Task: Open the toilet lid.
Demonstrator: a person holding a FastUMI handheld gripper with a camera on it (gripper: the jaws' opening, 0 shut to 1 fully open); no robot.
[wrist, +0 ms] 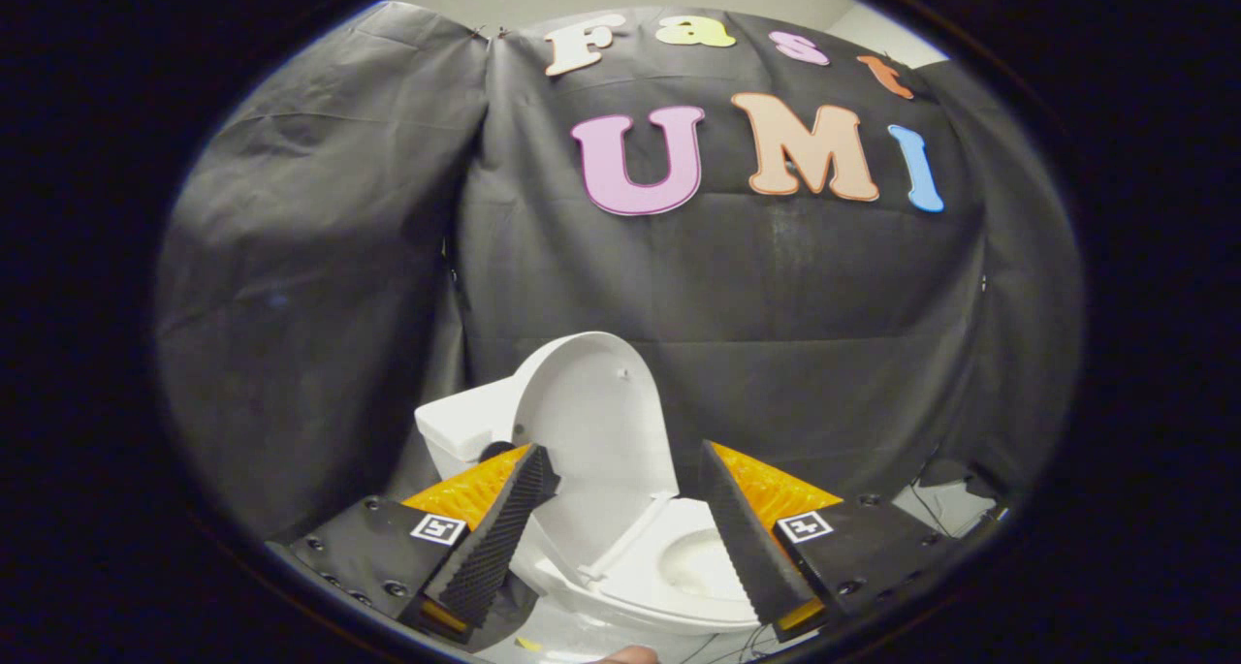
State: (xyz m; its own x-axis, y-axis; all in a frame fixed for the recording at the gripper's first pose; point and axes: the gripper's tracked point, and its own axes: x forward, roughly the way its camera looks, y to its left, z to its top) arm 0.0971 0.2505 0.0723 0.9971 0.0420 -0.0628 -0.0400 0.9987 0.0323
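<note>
The toilet lid (596,402) is seen raised upright against the white tank (465,426), beyond the gripper (625,465), whose jaws are spread apart, nothing held; the seat (669,572) lies below.

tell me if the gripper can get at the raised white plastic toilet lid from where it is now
Probably yes. The gripper is open, and the raised white plastic toilet lid stands upright just ahead, between the fingers, with nothing in between. The lid already looks open, leaning back toward the white tank.
</note>
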